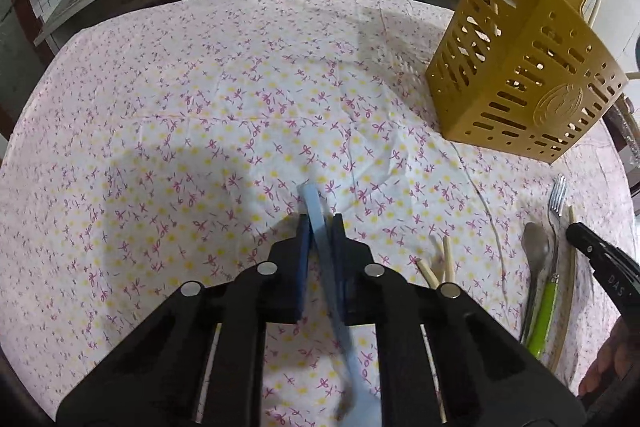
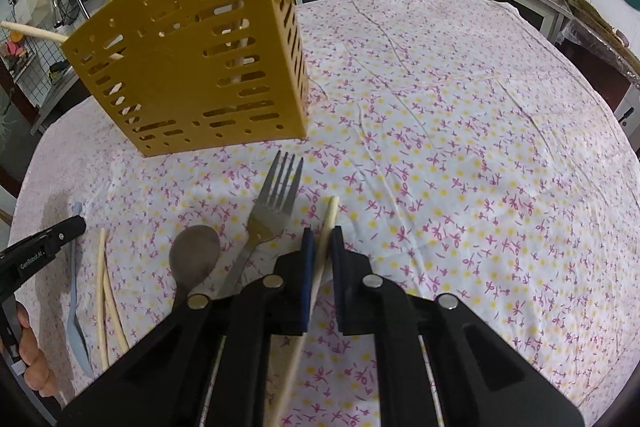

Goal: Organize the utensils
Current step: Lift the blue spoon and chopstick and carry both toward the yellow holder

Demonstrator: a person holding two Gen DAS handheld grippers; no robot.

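The left hand-held gripper [image 1: 321,223] is clamped on a pale blue flat plastic utensil handle [image 1: 314,205], its long axis running forward between the pads. The right hand-held gripper [image 2: 321,233] is clamped on a cream wooden chopstick [image 2: 330,215], likewise lengthwise. The slotted mustard-yellow plastic utensil holder [image 2: 192,67] stands on the counter [image 2: 460,131] ahead-left of the right one, which is nearer.

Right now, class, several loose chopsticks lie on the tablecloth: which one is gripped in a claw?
The chopstick to the right of the fork, pinched in the right claw. The other chopsticks lie untouched, left of the spoon.
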